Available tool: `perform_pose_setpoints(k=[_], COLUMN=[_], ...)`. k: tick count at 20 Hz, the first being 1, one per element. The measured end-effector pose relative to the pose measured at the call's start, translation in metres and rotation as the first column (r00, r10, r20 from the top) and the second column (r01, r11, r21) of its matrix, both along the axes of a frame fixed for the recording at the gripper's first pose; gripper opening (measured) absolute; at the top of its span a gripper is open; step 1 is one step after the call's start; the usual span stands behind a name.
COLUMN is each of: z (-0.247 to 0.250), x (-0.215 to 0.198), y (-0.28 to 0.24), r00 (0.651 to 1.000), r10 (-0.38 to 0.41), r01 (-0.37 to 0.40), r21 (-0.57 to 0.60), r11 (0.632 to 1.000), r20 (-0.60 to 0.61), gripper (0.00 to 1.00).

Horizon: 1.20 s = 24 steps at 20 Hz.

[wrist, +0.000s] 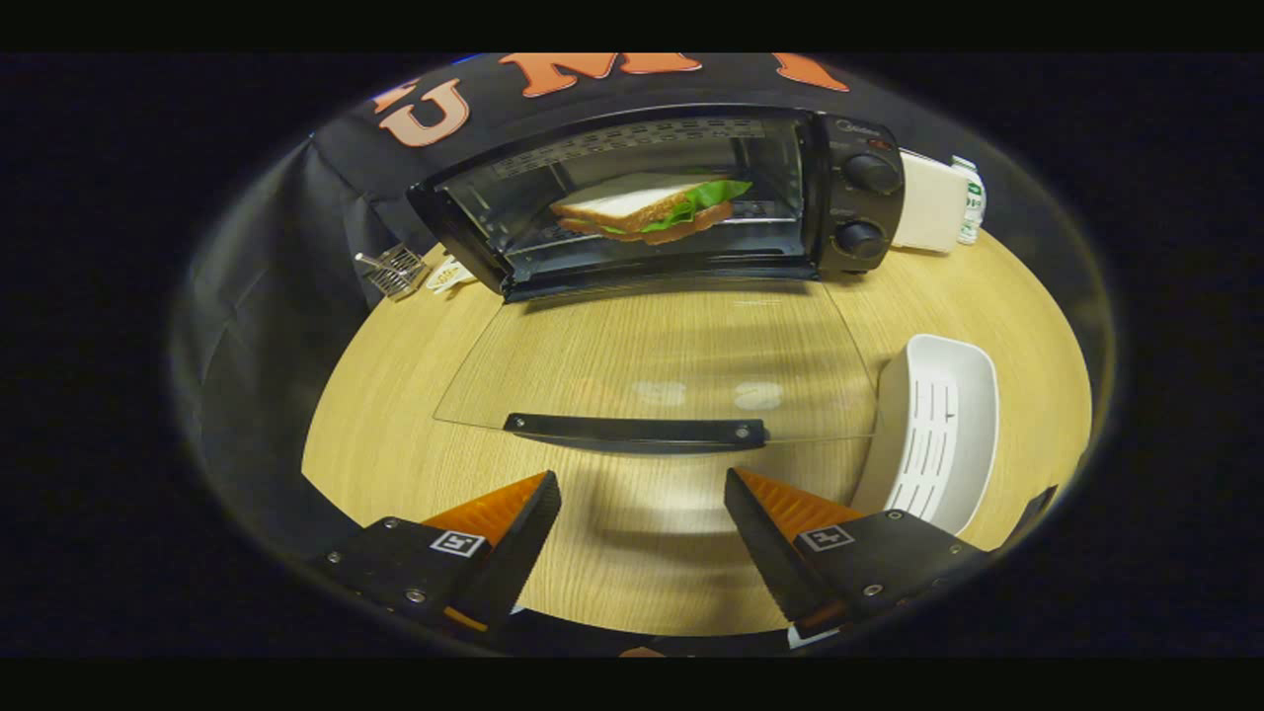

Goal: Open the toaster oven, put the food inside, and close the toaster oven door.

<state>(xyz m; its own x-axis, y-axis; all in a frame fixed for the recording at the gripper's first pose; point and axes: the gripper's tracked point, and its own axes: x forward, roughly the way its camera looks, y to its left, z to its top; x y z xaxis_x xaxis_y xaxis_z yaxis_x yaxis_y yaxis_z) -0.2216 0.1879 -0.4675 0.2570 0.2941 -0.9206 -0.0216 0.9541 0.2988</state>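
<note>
So the toaster oven (671,197) has its glass door (657,365) folded flat down on the wooden table (632,563), with the sandwich (647,209) inside on the rack. The gripper (642,494) hangs spread wide and empty, just short of the door handle (637,432). A white tray (933,434) sits beside the door.

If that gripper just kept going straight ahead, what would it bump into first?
Probably the door handle of the open glass door, just ahead of the gripper, whose jaws stand open and empty. Depth is unclear; it might pass above.
</note>
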Motion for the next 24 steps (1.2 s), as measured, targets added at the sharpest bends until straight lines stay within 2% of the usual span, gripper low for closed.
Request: perform_pose_setpoints(k=[4, 11, 17, 24], z=[-0.003, 0.029, 0.063, 0.077], x=[0.006, 0.026, 0.078, 0.137], y=[0.005, 0.002, 0.006, 0.0], r00=[0.999, 0.999, 0.987, 0.967], r10=[-0.026, -0.023, -0.022, -0.028], r01=[0.027, 0.021, 0.007, 0.017], r21=[0.04, 0.06, 0.097, 0.046], r11=[0.999, 0.998, 0.995, 0.999], r20=[-0.046, 0.031, 0.162, 0.254], gripper=[0.99, 0.99, 0.99, 0.99])
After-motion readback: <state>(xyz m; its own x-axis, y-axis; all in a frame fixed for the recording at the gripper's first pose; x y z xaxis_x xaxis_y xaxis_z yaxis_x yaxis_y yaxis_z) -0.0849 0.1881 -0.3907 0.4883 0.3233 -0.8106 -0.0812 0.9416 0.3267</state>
